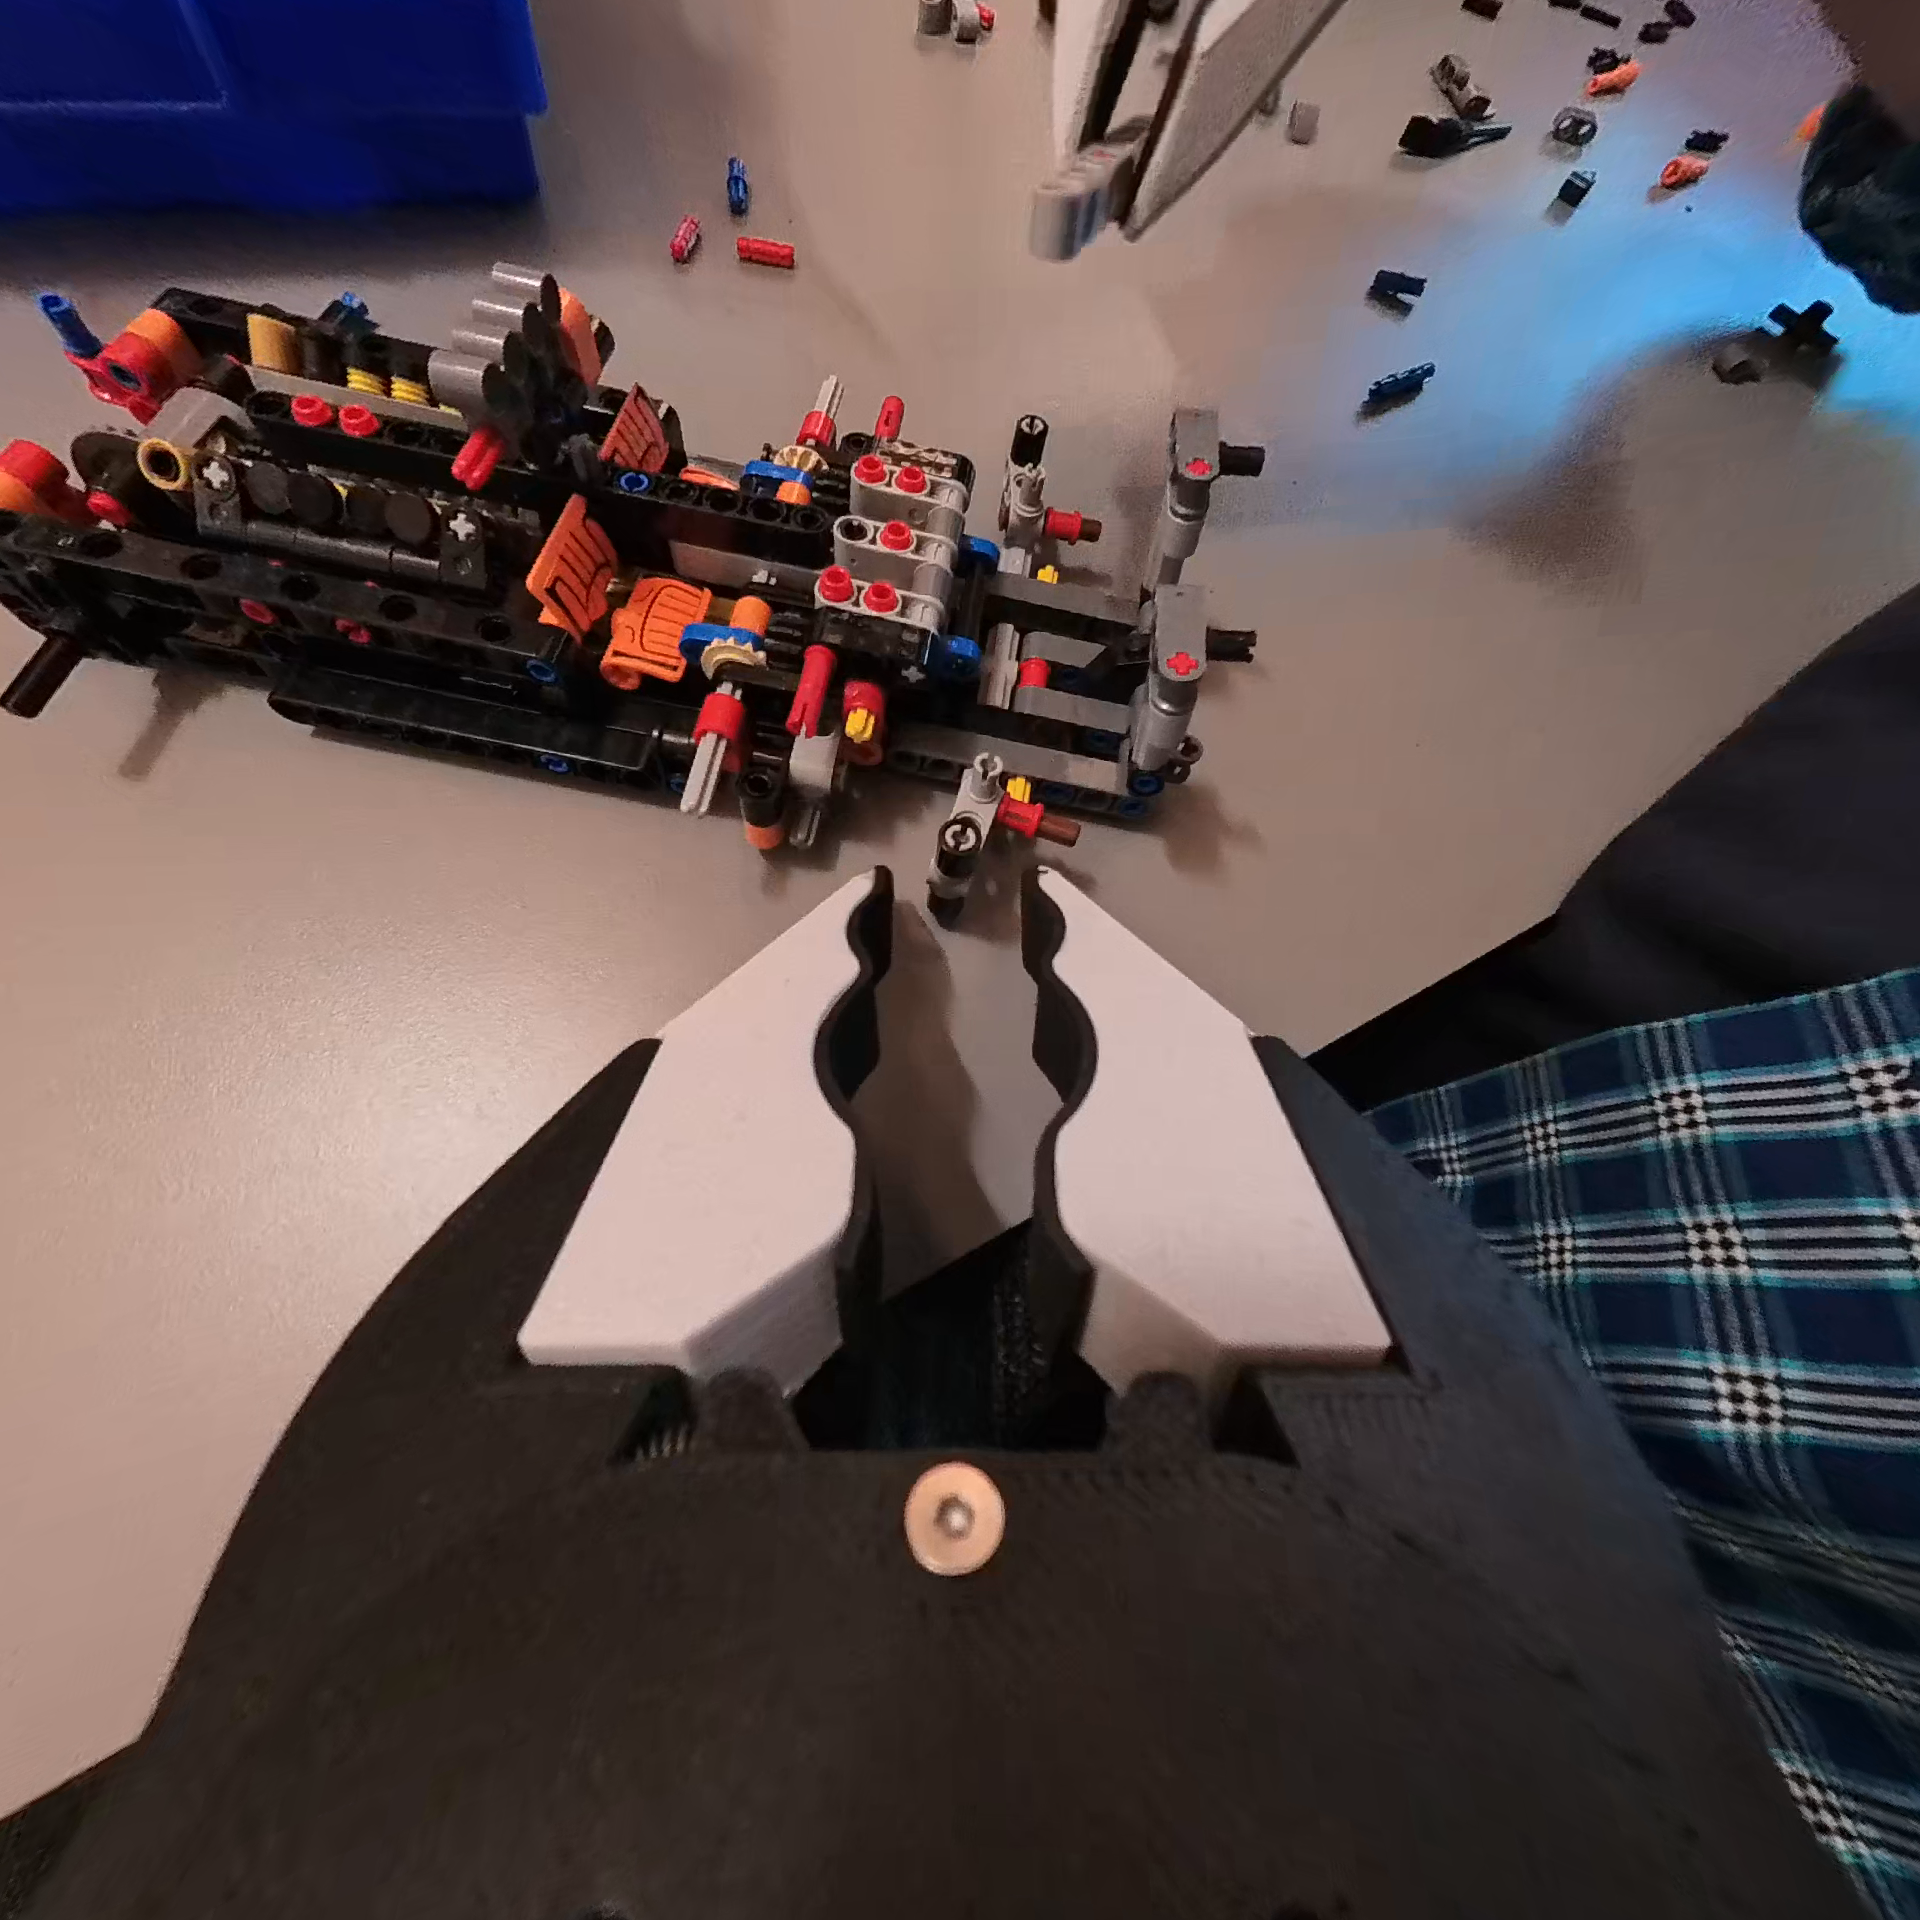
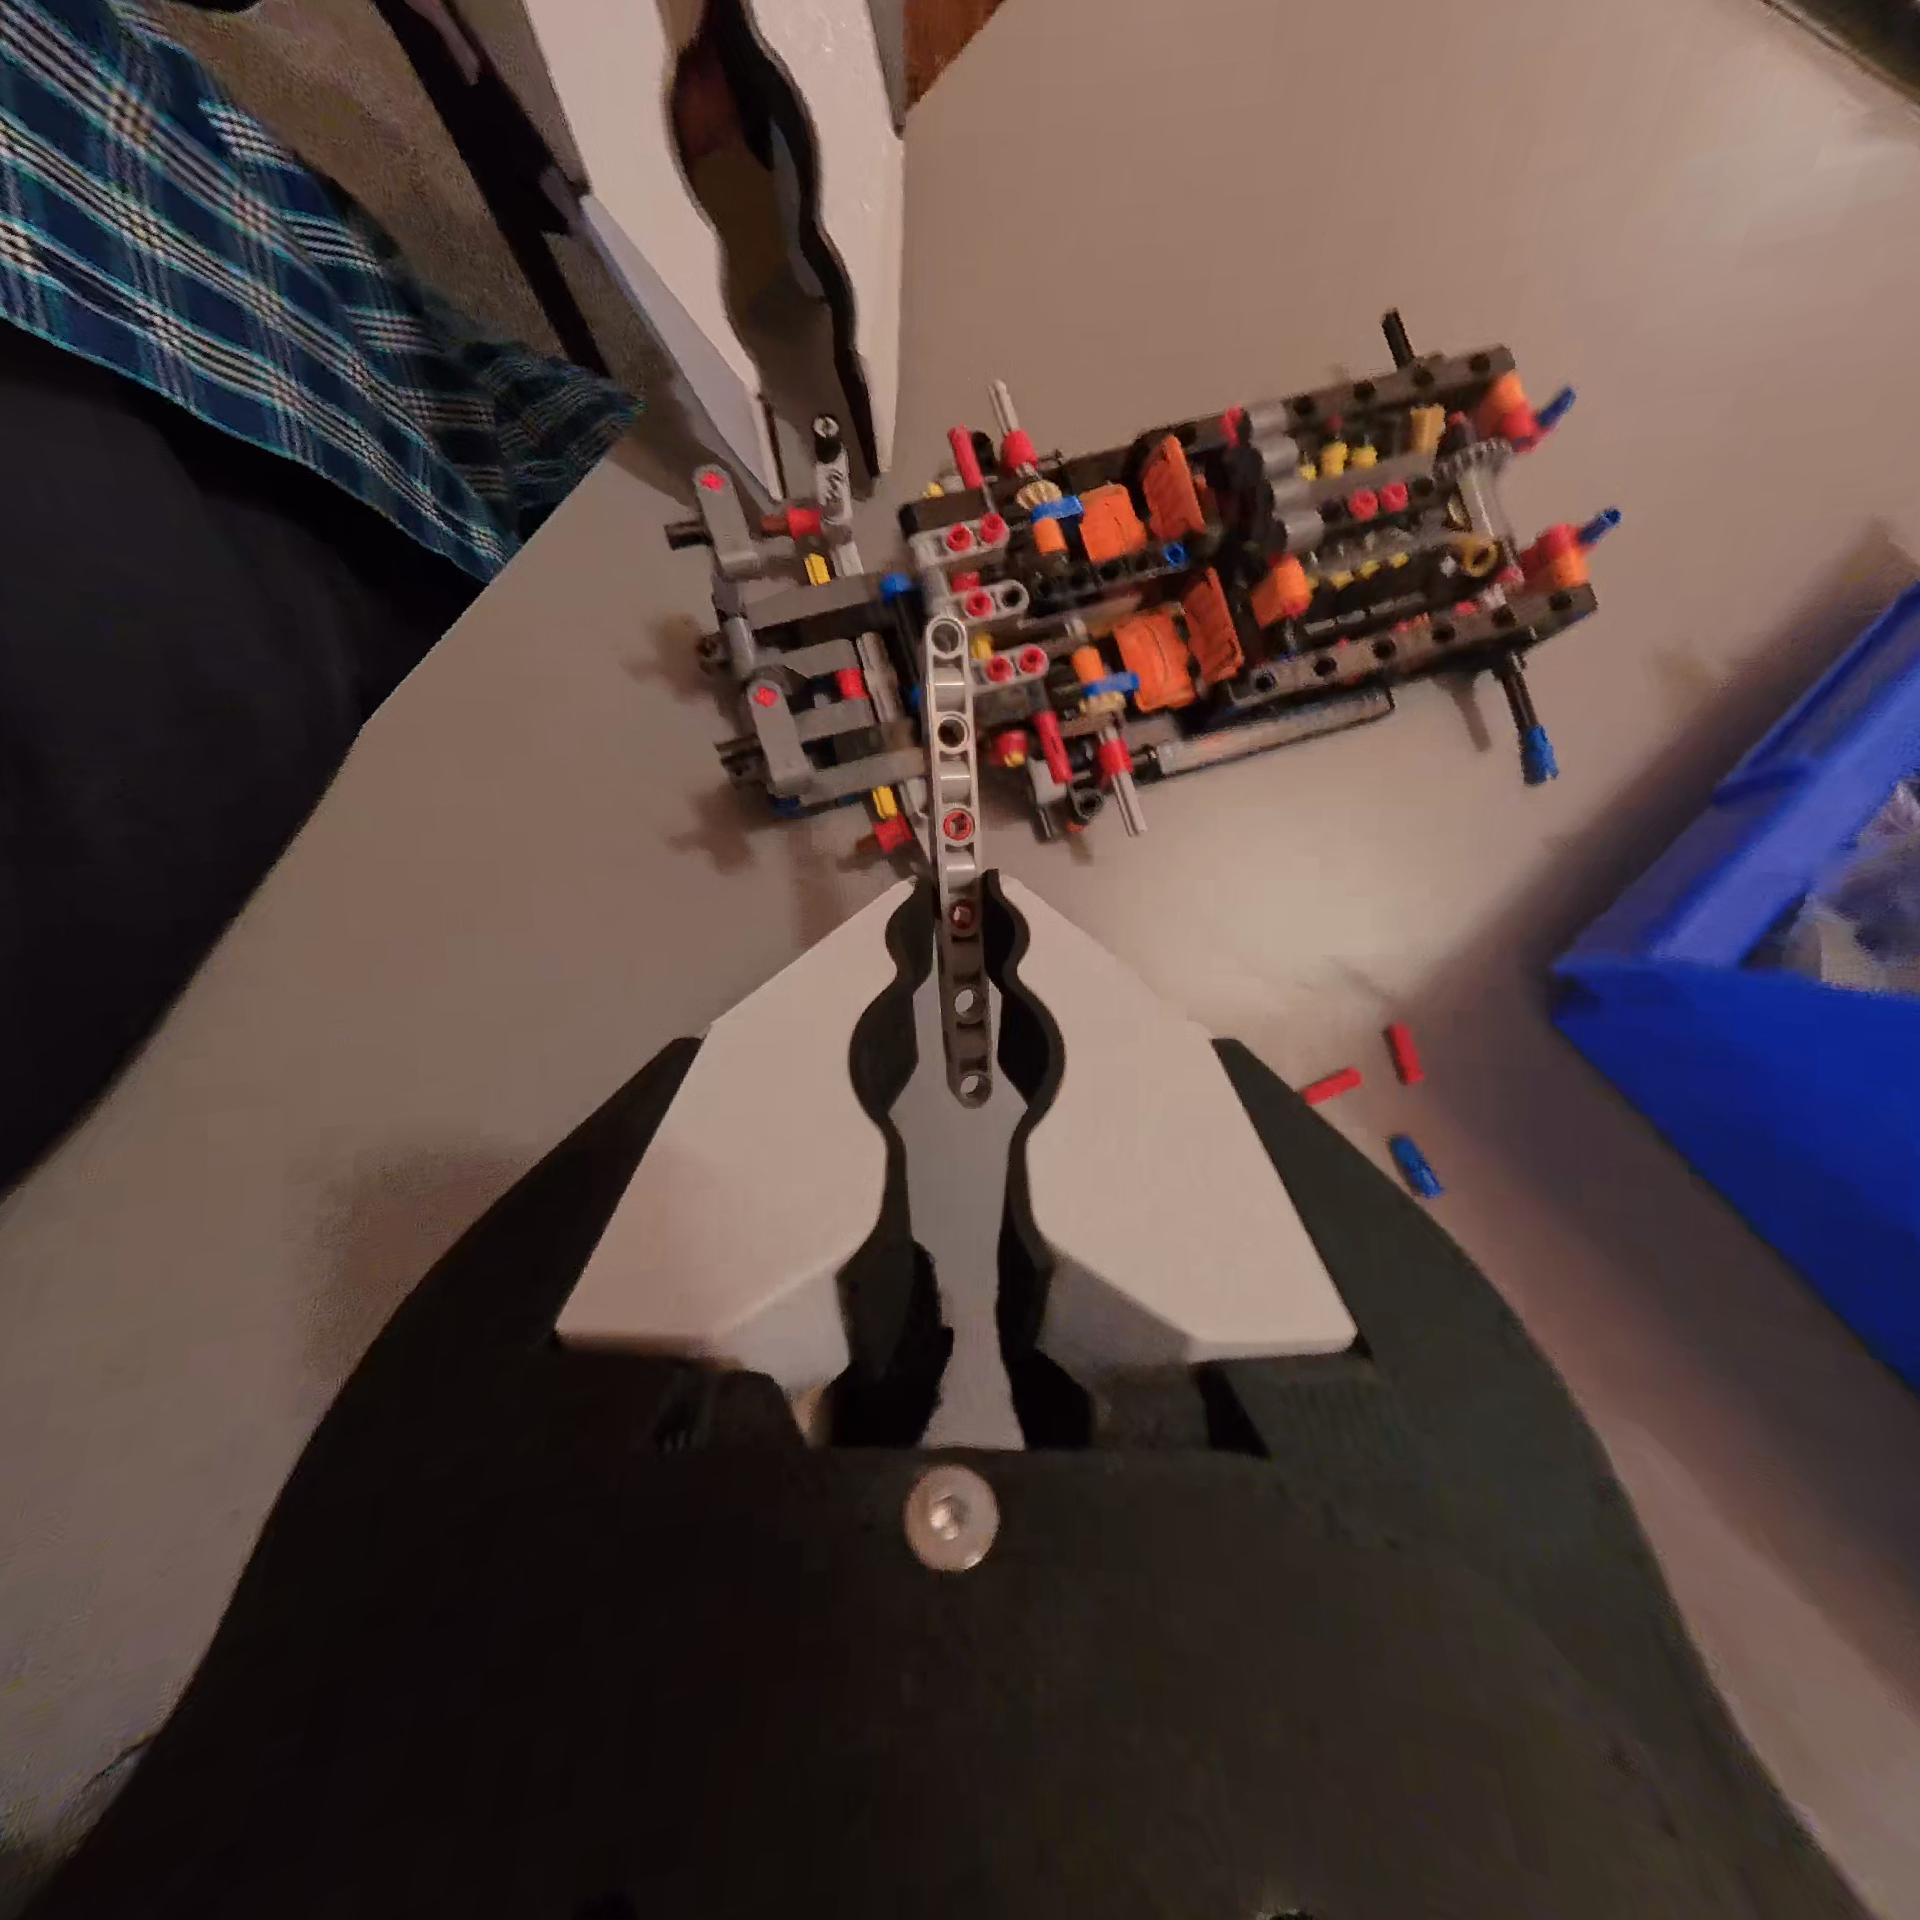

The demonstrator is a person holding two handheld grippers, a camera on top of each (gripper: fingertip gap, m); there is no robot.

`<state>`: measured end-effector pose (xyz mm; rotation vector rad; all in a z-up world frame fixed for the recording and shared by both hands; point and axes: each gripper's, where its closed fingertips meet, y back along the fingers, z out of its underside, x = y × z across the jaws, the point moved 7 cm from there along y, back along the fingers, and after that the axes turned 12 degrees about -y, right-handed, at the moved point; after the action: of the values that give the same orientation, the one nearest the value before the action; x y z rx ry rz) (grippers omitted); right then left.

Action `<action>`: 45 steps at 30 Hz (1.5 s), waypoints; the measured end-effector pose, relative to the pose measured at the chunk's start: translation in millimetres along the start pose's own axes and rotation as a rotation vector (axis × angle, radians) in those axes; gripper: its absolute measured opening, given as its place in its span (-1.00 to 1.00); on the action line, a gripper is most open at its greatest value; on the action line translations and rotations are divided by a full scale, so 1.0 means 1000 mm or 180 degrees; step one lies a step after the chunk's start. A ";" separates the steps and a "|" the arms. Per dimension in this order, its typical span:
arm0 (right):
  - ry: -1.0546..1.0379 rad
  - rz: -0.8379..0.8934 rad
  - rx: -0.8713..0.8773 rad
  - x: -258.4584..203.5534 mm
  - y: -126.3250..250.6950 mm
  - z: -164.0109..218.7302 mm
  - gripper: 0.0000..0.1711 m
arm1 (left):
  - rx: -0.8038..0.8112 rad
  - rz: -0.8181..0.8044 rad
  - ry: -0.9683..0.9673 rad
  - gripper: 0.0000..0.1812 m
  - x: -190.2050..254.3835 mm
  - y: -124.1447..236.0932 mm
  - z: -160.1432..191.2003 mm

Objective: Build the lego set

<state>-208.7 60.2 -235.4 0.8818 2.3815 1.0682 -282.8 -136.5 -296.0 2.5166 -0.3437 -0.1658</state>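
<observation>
The lego chassis [image 1: 582,582] lies flat on the grey surface [image 1: 312,987], filling the left and centre of the left wrist view and the centre of the right wrist view. It is a long black beam frame packed with orange panels, red pins and grey connectors. Judged from its build, it is rigid and light overall, but the protruding axles and pins would likely pop loose under side load; the long black side beams appear the safest place to take hold.

A thin grey liftarm [image 2: 956,831] with a row of holes is clamped near its lower end in the right gripper [image 2: 956,894], jaws closed on it. Its free end reaches over the grey end of the chassis. The part looks stiff, light and smooth, so it could pivot in the grip if pushed off-axis.

The left gripper [image 1: 956,883] is partly open and holds nothing. Its tips sit just beside a small black-and-grey pin assembly [image 1: 961,842] projecting from the near edge of the chassis.

Loose pins [image 1: 764,249] lie scattered near a blue bin [image 1: 270,104] at upper left.
</observation>
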 end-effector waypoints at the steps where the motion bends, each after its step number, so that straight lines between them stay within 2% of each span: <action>1: 0.0060 -0.0032 -0.0035 -0.003 -0.003 -0.004 -0.92 | -0.0008 -0.0001 -0.0005 -0.74 0.000 0.000 0.000; 20: 0.0496 -0.0259 -0.0494 -0.018 -0.048 -0.032 -0.92 | -0.0060 -0.0051 -0.0132 -0.91 0.002 -0.006 -0.001; 35: 0.0347 -0.0418 -0.0817 -0.016 -0.062 -0.040 -0.92 | -0.0088 0.0153 -0.0227 -0.92 -0.004 -0.008 0.000; 45: 0.0436 -0.0182 -0.1066 -0.019 -0.068 -0.041 -0.93 | -0.0077 0.0145 -0.0238 -0.92 -0.004 -0.008 -0.001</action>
<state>-243.8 -8.8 -259.8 0.6360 2.2230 1.4900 -285.2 -128.2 -300.2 2.4809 -0.4261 -0.2451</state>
